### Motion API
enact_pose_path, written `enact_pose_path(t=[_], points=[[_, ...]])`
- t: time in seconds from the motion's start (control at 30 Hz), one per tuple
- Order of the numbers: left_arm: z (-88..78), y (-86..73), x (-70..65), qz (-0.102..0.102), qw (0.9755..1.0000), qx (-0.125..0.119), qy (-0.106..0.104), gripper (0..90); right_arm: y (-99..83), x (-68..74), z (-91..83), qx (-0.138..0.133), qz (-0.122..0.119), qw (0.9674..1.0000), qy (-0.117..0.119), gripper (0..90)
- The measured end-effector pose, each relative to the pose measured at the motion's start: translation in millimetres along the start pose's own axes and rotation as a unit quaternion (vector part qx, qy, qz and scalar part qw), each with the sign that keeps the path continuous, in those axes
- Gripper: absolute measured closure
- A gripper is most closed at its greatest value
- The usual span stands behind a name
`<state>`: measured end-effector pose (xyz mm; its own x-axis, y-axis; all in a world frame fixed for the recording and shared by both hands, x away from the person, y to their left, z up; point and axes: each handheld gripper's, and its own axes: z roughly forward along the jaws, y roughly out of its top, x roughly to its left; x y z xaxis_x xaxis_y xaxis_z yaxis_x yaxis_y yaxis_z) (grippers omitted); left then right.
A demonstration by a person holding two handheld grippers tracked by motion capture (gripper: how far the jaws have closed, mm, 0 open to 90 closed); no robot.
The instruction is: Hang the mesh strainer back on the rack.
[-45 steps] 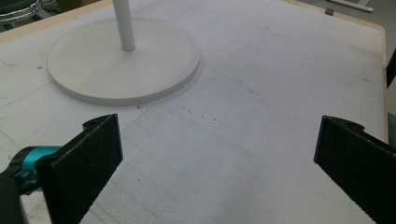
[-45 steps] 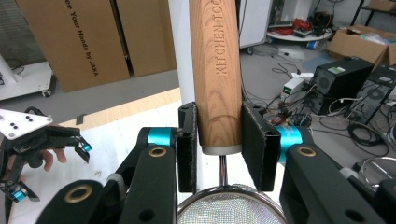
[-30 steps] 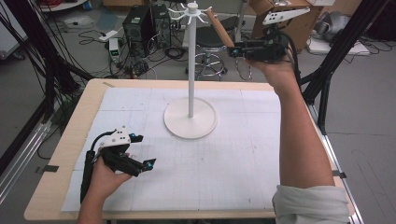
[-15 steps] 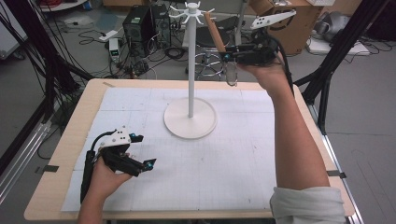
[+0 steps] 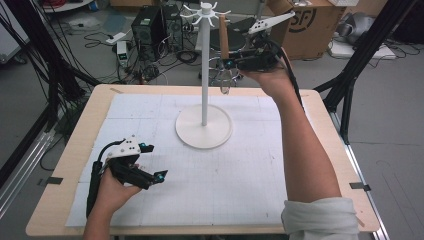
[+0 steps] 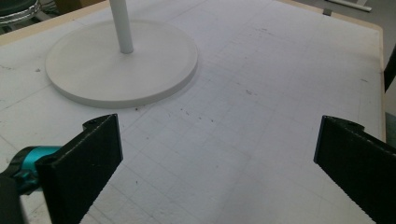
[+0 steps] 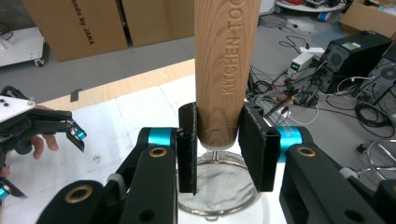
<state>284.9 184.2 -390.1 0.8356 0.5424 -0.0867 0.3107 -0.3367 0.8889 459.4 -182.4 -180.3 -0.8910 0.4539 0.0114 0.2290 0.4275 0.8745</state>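
A wooden table (image 5: 70, 150) carries a white gridded mat (image 5: 240, 175) bearing a white stand (image 5: 204, 125).

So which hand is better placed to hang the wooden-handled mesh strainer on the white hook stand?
The right. The right gripper is already shut on the wooden-handled mesh strainer, raised near the top hooks of the white hook stand. The left gripper sits open and empty, low over the table.

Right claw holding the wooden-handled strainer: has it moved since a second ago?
Yes. In the high view the right claw, shut on the strainer, has shifted left toward the white stand's pole.
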Motion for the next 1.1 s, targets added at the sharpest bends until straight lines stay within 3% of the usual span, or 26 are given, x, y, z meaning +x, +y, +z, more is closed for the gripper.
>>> enact_pose_path(t=[0.37,0.53,0.9,1.1], points=[[0.0,0.0,-0.4,-0.002,1.0,-0.001,-0.002,1.7,1.6,1.2,4.9,0.003,0.004,1.0,0.006,67.1],[0.3,-0.5,-0.1,-0.002,1.0,0.002,0.0,1.7,0.9,2.0,1.5,-0.003,0.004,1.0,-0.002,49.8],[1.2,-0.9,-0.4,-0.001,1.0,0.003,0.0,1.6,-6.5,6.0,-9.4,0.005,-0.001,0.9999,-0.016,41.2],[0.7,-0.9,-0.5,-0.003,1.0,0.002,-0.001,1.6,-14.7,9.9,-17.1,-0.005,-0.006,0.9997,-0.022,32.9]])
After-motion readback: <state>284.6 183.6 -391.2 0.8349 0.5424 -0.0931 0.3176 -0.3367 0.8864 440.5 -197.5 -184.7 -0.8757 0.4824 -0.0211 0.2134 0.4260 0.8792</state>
